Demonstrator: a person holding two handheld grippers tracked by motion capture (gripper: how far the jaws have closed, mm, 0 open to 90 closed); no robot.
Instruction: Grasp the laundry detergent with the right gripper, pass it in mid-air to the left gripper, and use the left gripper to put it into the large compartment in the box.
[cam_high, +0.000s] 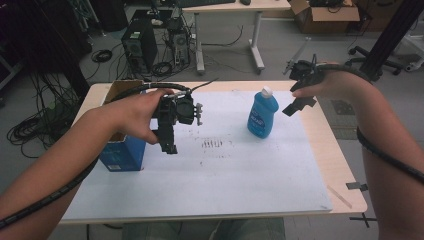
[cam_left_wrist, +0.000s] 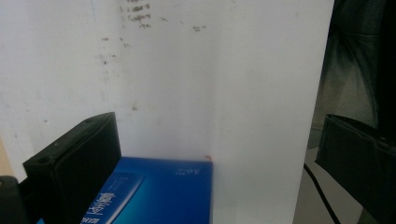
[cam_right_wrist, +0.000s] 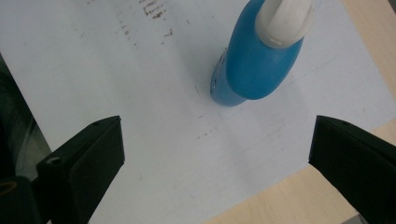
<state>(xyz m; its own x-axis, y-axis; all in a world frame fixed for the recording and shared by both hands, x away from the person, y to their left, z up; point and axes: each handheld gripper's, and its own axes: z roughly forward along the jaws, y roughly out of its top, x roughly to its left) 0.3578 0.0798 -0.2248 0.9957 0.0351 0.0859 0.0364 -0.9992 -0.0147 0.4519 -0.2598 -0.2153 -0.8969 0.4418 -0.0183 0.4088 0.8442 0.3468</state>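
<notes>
Left hand-held gripper (cam_high: 170, 131) hangs over the white mat (cam_high: 215, 175) just beside the blue box (cam_high: 122, 152), its jaws spread wide and gripping nothing, probably poised to steady that box. Farther back, the right hand-held gripper (cam_high: 298, 102) hovers just right of the blue bottle (cam_high: 262, 114), which stands upright on the desk (cam_high: 335, 150). Its jaws are also wide apart and empty, seemingly lined up to close on the bottle.
</notes>
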